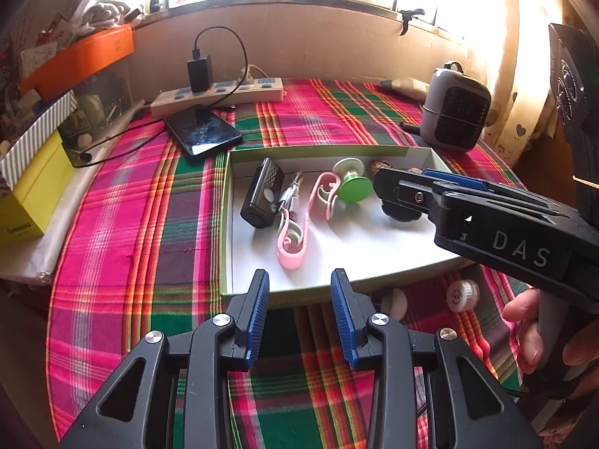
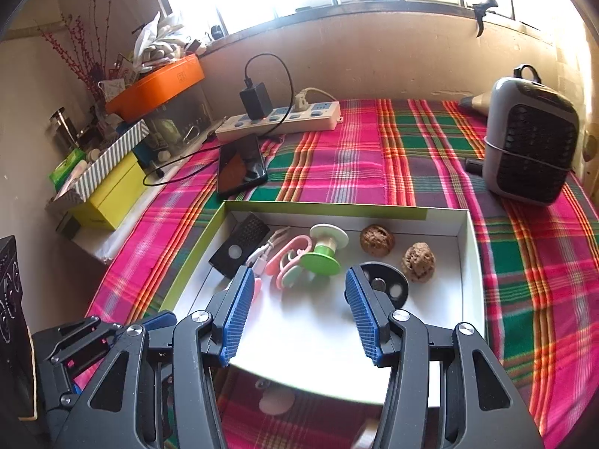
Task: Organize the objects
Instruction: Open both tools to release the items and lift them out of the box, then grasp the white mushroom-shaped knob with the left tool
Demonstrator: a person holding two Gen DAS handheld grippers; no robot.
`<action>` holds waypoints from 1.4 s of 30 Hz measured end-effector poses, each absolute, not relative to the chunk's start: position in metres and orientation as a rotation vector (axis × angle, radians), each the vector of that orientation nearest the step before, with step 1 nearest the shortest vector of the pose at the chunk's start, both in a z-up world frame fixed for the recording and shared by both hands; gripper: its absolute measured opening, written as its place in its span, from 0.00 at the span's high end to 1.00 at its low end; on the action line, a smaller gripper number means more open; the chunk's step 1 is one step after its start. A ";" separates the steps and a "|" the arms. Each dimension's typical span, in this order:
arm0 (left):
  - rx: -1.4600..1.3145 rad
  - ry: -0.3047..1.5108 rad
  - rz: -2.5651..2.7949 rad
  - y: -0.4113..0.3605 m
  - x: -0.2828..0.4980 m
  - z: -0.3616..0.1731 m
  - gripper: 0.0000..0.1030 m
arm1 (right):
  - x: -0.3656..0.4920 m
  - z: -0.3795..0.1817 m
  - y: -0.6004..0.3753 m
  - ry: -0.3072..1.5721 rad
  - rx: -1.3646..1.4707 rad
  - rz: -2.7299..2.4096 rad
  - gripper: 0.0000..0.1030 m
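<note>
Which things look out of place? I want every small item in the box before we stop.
Two small items lie on the cloth outside the box, by its near edge: a white cap and a pale round piece. The spool in the box lies tipped on its side. Nothing looks spilled or broken.

Plaid-clothed table [image 2: 374, 172] under shallow box [image 2: 470, 262]
</note>
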State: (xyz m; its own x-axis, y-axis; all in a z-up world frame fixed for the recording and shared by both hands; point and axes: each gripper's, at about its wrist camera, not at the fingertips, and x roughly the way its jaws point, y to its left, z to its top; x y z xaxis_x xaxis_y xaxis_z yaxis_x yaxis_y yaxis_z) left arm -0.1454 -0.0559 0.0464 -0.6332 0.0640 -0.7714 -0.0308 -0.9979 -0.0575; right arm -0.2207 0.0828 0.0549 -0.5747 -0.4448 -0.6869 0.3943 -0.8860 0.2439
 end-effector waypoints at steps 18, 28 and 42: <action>-1.272 -0.014 2.805 -0.040 -0.102 0.038 0.69 | -0.160 0.049 0.110 -0.084 1.043 -2.497 0.49; -1.280 -0.060 2.750 -0.037 -0.094 0.021 0.69 | -0.138 0.031 0.135 -0.061 1.070 -2.570 0.49; -1.280 -0.103 2.669 -0.026 -0.106 0.013 0.68 | -0.127 0.014 0.155 -0.029 1.126 -2.587 0.49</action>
